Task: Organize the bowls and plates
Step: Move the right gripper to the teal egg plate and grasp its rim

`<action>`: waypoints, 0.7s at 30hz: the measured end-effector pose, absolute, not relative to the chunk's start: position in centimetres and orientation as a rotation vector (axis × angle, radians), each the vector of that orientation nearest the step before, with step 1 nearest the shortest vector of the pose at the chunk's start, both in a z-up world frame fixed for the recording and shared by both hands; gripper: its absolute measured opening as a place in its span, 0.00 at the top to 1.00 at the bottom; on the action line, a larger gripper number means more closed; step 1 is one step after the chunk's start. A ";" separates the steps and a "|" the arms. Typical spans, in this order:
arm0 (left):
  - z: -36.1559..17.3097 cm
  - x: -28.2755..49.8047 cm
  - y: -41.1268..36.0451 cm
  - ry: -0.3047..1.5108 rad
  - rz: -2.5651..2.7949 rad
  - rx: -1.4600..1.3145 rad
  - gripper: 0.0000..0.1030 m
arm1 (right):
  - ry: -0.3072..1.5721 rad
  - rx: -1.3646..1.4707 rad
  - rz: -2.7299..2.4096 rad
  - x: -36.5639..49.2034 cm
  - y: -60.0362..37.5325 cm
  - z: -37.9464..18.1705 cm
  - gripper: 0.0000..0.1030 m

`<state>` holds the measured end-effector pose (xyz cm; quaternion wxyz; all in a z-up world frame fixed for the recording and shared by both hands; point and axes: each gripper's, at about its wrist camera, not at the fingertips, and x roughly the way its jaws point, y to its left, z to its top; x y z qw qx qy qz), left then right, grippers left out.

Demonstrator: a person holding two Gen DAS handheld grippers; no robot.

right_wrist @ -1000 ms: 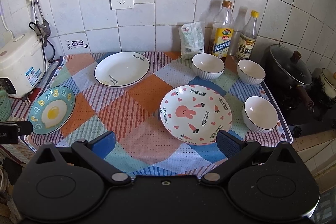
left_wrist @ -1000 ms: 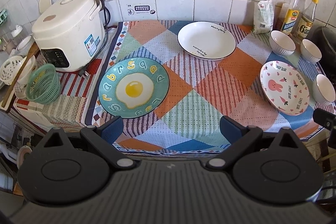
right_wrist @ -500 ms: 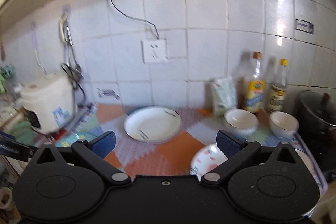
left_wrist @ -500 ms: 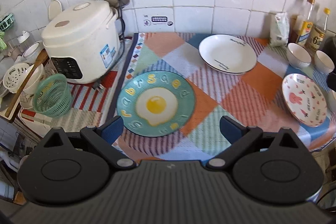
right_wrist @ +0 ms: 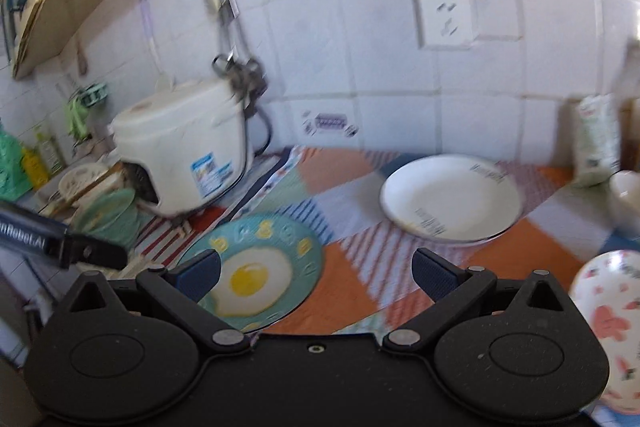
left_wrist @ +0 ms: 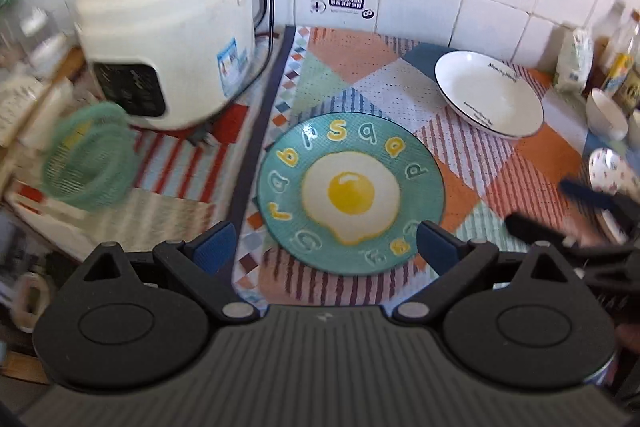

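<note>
A teal plate with a fried-egg picture (left_wrist: 350, 189) lies on the patchwork cloth, just ahead of my open, empty left gripper (left_wrist: 326, 249). It also shows in the right wrist view (right_wrist: 256, 269), partly behind the left finger of my open, empty right gripper (right_wrist: 316, 269). A white deep plate (left_wrist: 488, 99) (right_wrist: 450, 201) sits further back. A pink rabbit plate (right_wrist: 608, 323) (left_wrist: 610, 171) lies at the right. A white bowl (left_wrist: 606, 115) (right_wrist: 626, 199) stands at the far right. The right gripper's fingers (left_wrist: 588, 195) show at the right of the left wrist view.
A white rice cooker (left_wrist: 168, 51) stands at the back left with a green basket (left_wrist: 86, 157) in front of it. A white bag (left_wrist: 574, 61) and bottles (left_wrist: 618, 61) stand by the tiled wall at the right. Utensils (right_wrist: 228, 39) hang on the wall.
Both grippers have swung left and closer to the egg plate. The right wrist view has dropped from the wall toward the counter. Both stay open.
</note>
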<state>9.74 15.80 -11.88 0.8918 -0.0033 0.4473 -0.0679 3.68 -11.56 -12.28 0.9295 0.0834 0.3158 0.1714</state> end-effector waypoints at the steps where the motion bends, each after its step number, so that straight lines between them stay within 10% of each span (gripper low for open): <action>1: -13.2 10.5 16.3 0.945 -0.132 -0.014 0.06 | 0.669 0.198 0.356 4.2 -11.1 -13.3 0.01; 13: -21.1 15.1 17.2 0.983 -0.164 0.140 0.07 | 0.848 0.369 0.348 9.4 -8.3 -21.4 0.37; 17: -22.3 15.8 17.0 1.021 -0.191 0.156 0.37 | 0.870 0.418 0.322 11.0 -8.5 -22.4 0.72; 21: -22.2 16.0 17.4 0.998 -0.134 0.133 0.47 | 0.916 0.429 0.316 12.0 -9.0 -22.4 0.83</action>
